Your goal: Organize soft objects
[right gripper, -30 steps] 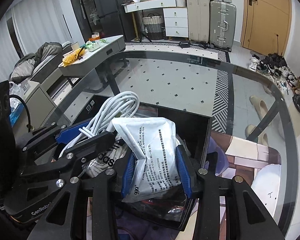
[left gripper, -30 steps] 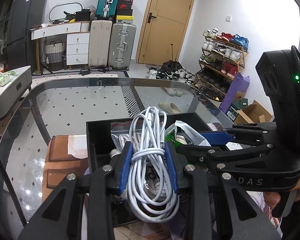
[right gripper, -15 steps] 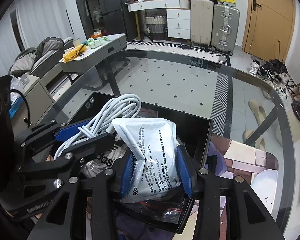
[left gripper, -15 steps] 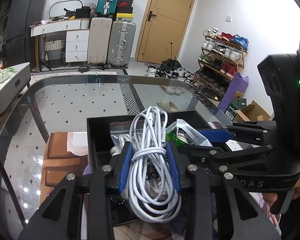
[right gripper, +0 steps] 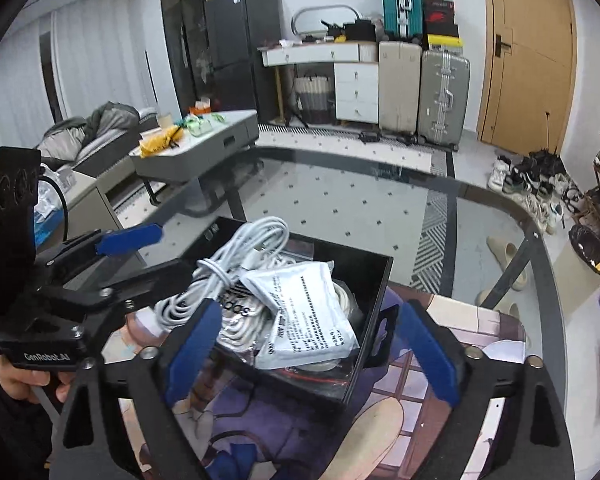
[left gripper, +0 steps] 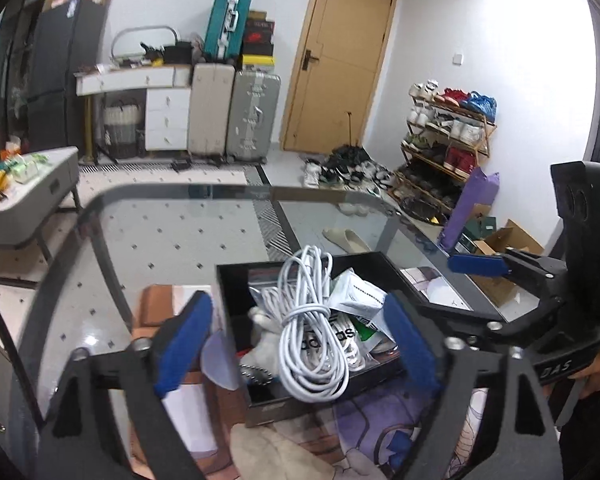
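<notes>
A black box (left gripper: 440, 307) (right gripper: 380, 280) sits on the glass table near me. In it lie a coiled white cable (left gripper: 310, 332) (right gripper: 236, 264), a white printed packet (right gripper: 308, 312) (left gripper: 354, 294) and an Adidas-marked bag (left gripper: 332, 336). My left gripper (left gripper: 296, 340) is open and empty, raised above and behind the box, with the cable seen between its blue pads (left gripper: 182, 336). My right gripper (right gripper: 312, 344) is open and empty above the box's near side, with the packet below it. Each gripper shows in the other's view, the right (left gripper: 532, 280) and the left (right gripper: 80, 276).
The box rests on an illustrated mat (right gripper: 460, 328) on the glass table (left gripper: 160, 240). A beige cloth (left gripper: 284, 456) lies in front of the box. Behind are suitcases (left gripper: 236, 112), a door, a shoe rack (left gripper: 448, 140) and a grey side table (right gripper: 196, 148).
Both grippers have opened and pulled back and up. The white cable and the white packet have left the jaws and now lie in the black box.
</notes>
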